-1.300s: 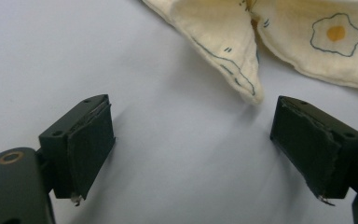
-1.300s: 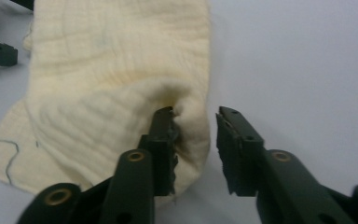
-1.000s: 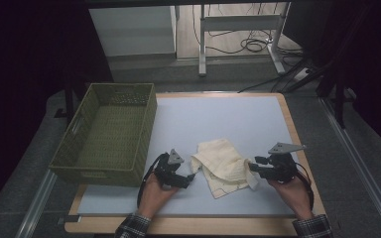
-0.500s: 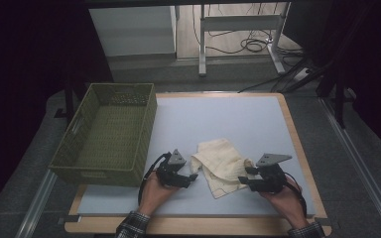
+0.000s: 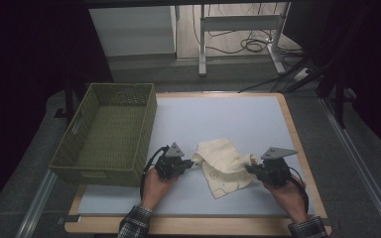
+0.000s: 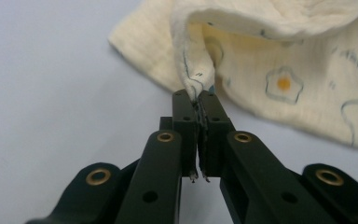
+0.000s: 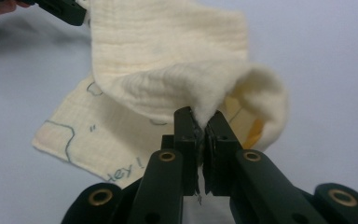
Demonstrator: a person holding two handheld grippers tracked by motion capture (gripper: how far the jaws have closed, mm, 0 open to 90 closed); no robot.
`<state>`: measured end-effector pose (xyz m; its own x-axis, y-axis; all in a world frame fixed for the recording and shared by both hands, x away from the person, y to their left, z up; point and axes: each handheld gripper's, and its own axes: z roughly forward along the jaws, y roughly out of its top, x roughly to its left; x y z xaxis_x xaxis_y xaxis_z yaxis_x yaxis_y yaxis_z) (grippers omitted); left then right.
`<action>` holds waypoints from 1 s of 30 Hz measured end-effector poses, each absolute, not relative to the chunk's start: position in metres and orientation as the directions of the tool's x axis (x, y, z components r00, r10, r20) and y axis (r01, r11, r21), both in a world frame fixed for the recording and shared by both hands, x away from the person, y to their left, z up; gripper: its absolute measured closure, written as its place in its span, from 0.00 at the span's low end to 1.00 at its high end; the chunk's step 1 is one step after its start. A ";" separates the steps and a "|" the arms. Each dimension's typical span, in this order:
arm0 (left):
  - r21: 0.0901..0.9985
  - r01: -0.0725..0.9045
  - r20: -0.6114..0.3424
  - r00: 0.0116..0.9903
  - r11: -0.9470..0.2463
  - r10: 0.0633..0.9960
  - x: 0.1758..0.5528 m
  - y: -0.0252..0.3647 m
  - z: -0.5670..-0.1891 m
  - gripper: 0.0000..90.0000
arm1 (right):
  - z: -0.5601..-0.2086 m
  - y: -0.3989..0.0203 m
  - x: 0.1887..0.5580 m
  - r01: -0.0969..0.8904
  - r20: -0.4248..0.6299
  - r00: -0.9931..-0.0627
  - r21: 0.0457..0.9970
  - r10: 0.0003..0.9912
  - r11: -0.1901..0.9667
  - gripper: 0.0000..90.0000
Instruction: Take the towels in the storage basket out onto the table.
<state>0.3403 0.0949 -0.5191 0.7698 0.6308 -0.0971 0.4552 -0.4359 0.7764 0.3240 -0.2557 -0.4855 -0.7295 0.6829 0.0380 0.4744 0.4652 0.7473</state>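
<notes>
A dim room with a desk frame and loose cables on the floor lies behind a pale blue table (image 5: 228, 119) with a wooden border. A green woven basket (image 5: 110, 133) sits on the table's left side, reaching to its far left corner. The cream cloth (image 5: 225, 166), printed with small egg shapes and lettering, lies rumpled near the front edge, about midway along it.

The left gripper (image 5: 187, 164) has just been closing, and its jaws now pinch the hemmed left edge of the cloth (image 6: 193, 77) tight between them. The right gripper (image 5: 250, 167) has likewise just been closing; its jaws clamp a bunched fold at the cloth's right side (image 7: 205, 100).

The step looks like taking hold of two edges to spread or lift the cloth. To do it well, both pinches should stay firm while the hands draw apart evenly and rise together, so the cloth opens flat instead of twisting. The right pinch catches a thick fold, not a clean edge, which may slip.

Both forearms come in from the front edge, hands low over the table, grippers angled inward toward each other.
</notes>
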 end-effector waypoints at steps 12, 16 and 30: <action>0.794 0.411 -0.014 0.748 -0.447 0.664 0.384 0.086 -0.479 0.98 | -0.452 -0.284 0.350 0.470 -0.005 -0.668 0.772 0.744 0.427 0.94; 0.789 0.412 0.007 0.736 -0.456 0.677 0.406 0.078 -0.468 0.97 | -0.443 -0.294 0.374 0.496 0.016 -0.632 0.777 0.775 0.389 0.94; 0.739 0.437 0.095 0.685 -0.512 0.723 0.469 0.046 -0.449 0.93 | -0.445 -0.308 0.439 0.576 0.058 -0.530 0.757 0.846 0.309 0.90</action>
